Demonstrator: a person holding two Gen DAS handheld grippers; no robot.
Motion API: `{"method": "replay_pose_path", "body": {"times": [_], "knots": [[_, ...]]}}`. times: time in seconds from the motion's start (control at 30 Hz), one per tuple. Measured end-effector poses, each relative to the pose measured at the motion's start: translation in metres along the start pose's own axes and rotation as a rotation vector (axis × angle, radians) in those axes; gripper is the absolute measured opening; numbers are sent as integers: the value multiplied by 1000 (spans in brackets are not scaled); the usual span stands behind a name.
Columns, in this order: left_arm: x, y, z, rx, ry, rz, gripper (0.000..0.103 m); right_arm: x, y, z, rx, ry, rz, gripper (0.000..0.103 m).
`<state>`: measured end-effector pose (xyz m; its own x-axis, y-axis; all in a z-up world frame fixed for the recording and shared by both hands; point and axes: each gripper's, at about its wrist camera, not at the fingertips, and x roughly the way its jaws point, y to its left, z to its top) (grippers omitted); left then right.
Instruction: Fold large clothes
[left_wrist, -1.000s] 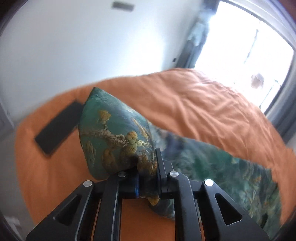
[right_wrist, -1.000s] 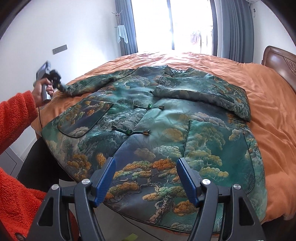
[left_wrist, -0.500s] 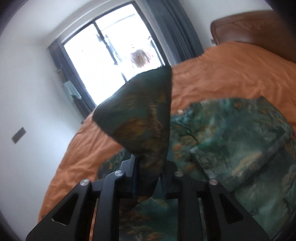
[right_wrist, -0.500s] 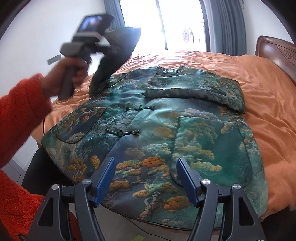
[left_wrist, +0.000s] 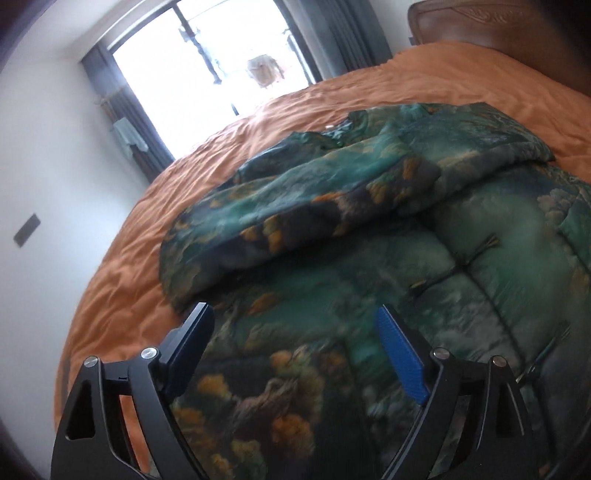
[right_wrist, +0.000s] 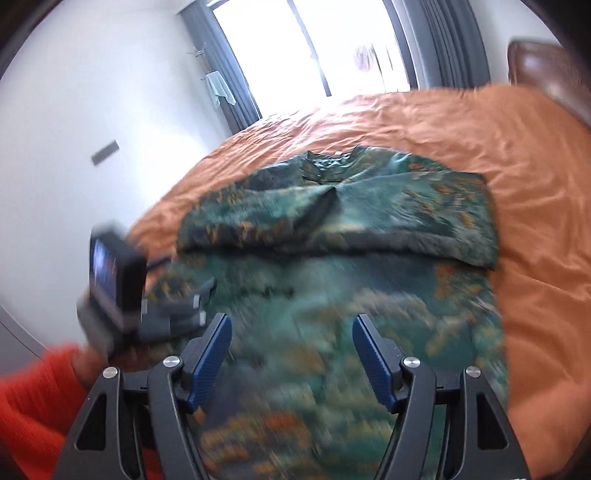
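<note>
Jacket (left_wrist: 369, 295) first: this big green padded coat with gold and orange trees on it is lying spread out on the orange bed cover (left_wrist: 480, 81), front side up, and it is filling most of both views. Both sleeves are lying folded in across the chest, the left sleeve (left_wrist: 295, 206) and the right sleeve (right_wrist: 424, 214) meeting near the middle below the collar (right_wrist: 328, 162), so the coat is looking more like a neat box shape than a wide T. That is probably why they are sitting there: sleeves tucked in first make the next fold easy. The left gripper (left_wrist: 291, 332) is hanging just above the near left part of the coat with its two blue pads wide apart, and it is gripping nothing. The right gripper (right_wrist: 291, 343) is hanging over the near middle of the coat, also spread wide and also carrying nothing. In the right view the left hand (right_wrist: 85, 365) with its red sleeve cuff is showing at the near left edge, wrapped around its tool. That picture is blurry, so small things like the knot buttons are hard to make out there. Both claws are sitting low and near, close to the bottom hem, and I am guessing that is because the next job is grabbing the hem and folding it up toward the collar. The coat is thick and puffy, so it may be wanting to spring back open.
</note>
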<state>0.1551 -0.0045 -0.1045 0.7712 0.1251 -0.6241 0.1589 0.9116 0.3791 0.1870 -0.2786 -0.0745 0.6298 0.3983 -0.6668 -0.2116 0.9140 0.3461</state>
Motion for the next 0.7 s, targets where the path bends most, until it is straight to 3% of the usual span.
{"method": "replay_pose_path", "body": {"times": [0.1,0.2,0.3,0.33,0.37,0.4,0.53,0.6,0.7], "knots": [[9,19,-20,-90,48,6,90,49,-8,53,91,32,105,69],[13,37,-31,-202,87,-24,90,125,-17,89,130,114,38,69],[17,41,-32,-254,96,-43,90,192,-36,94,263,234,8,67],[16,41,-32,-255,92,-44,90,204,-41,92,309,245,19,56],[18,39,-31,-252,89,-43,90,209,-42,91,328,234,56,19],[17,39,-31,-249,88,-43,90,209,-39,92,320,221,79,17],[19,41,-35,-264,97,-62,90,175,-27,100,219,63,-22,17],[23,46,-35,-275,108,-70,90,184,-35,94,222,96,-91,20],[26,55,-28,-296,131,-99,90,200,-37,82,161,153,-148,35]]}}
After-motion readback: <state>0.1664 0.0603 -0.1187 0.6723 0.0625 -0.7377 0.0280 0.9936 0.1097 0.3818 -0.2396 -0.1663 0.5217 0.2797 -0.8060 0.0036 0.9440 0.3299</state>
